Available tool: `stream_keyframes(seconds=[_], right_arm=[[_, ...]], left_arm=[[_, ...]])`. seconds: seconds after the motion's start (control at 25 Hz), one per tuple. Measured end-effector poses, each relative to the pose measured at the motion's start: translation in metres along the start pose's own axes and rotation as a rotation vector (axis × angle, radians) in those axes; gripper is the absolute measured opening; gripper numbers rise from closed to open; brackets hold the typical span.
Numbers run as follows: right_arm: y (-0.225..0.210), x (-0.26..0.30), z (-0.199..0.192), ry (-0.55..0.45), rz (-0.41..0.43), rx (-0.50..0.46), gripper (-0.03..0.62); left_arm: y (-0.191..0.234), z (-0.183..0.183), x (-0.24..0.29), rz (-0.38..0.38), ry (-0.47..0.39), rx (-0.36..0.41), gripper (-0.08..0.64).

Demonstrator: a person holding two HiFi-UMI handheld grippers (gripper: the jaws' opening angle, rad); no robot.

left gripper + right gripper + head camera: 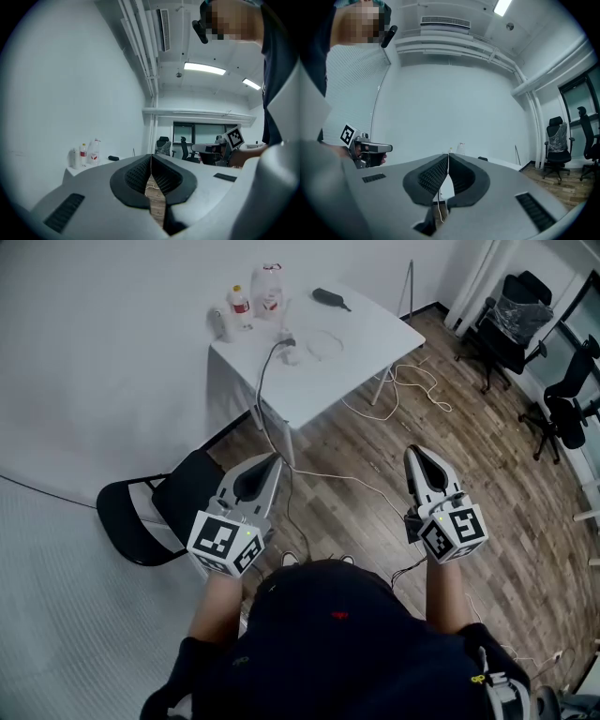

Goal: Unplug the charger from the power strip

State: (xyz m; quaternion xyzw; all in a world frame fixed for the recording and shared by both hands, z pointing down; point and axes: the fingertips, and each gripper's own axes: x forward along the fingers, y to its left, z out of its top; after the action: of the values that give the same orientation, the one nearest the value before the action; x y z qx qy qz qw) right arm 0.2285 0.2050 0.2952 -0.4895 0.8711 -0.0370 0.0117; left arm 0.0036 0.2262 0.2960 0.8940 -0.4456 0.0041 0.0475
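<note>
The person is holding two grippers out level over the wood floor. The left gripper point(270, 461) is pressing its jaws together on nothing, and the right gripper point(415, 452) is doing the same, shut tight and empty. Each is carrying one cube of black-and-white square markers, with no words on them. One black chair point(150, 510) is standing beside the left gripper.

Farther ahead, on one white table point(323, 390), the charger point(285, 341) is sitting plugged into the power strip point(293, 355), well apart from both pairs of jaws. One dark cable point(263, 395) is climbing to it from the floor. Two bottles point(242, 306) are showing red labels, the print too small to read. Two office chairs point(514, 326) are standing far right.
</note>
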Motion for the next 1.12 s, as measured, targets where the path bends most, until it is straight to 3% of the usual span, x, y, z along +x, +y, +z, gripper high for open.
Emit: stream_keyframes(seconds=[0.56,0.88,1.12], right_arm=[[0.040,0.047,-0.008,0.032,0.008,0.030,0.025],[0.071,0.067,-0.023,0.075,-0.013,0.001,0.025],[0.067,0.075,-0.030,0.094,-0.025,0.007,0.025]], left_arm=[[0.071,-0.013,-0.031,0.033,-0.003,-0.028,0.023],[0.108,-0.022,-0.043,0.005,0.000,-0.039,0.023],[0.113,-0.032,-0.031,-0.019,0.015,-0.061,0.023]])
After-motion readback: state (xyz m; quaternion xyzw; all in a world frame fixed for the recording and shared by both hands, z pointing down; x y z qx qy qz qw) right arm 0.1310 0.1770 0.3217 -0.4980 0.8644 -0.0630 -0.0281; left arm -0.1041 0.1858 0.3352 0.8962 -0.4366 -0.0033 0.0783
